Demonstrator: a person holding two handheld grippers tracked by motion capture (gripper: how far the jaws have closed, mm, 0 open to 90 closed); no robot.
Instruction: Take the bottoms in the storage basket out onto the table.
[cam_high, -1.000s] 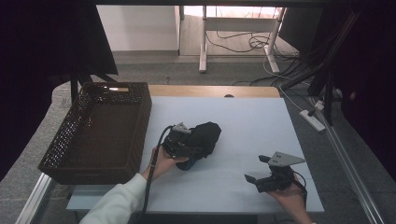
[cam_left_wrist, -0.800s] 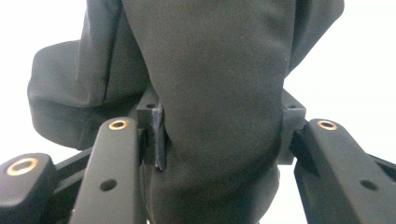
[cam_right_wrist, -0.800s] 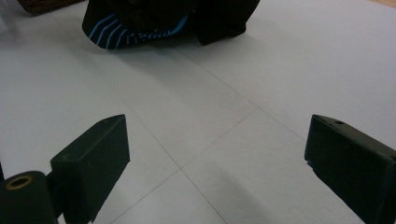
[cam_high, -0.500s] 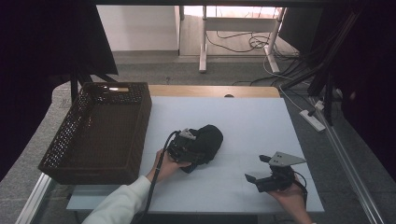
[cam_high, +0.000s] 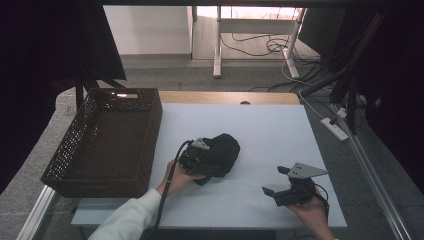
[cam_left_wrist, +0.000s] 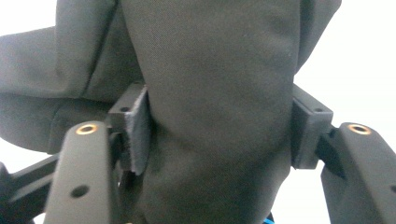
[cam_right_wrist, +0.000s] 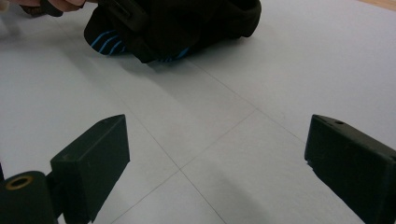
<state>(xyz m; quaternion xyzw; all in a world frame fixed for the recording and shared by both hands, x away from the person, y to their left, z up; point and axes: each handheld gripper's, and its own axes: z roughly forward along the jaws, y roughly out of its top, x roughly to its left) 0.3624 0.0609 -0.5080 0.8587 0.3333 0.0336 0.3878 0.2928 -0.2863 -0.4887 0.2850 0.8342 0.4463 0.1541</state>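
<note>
A black garment (cam_high: 226, 150) lies bunched on the white table (cam_high: 280, 125), and blue stripes (cam_right_wrist: 105, 42) show at its underside. My left gripper (cam_high: 211, 159) reaches into it from the left. In the left gripper view a thick fold of the garment (cam_left_wrist: 219, 93) fills the gap of my left gripper (cam_left_wrist: 219, 135). Its jaws have just been opening, and the pads (cam_left_wrist: 136, 135) rest loosely beside the fold. At the table's front right my right gripper (cam_high: 275, 181) stands open and empty, pointing at the garment (cam_right_wrist: 187, 23) with bare table between its jaws (cam_right_wrist: 229, 154).
A dark wicker basket (cam_high: 150, 130) stands at the table's left side, close to my left hand. A white power strip (cam_high: 336, 129) lies off the right edge. Cables run on the floor behind the table.
My left hand and the black garment have shifted slightly right, and the garment has settled lower onto the table. The right gripper has stayed where it was.
</note>
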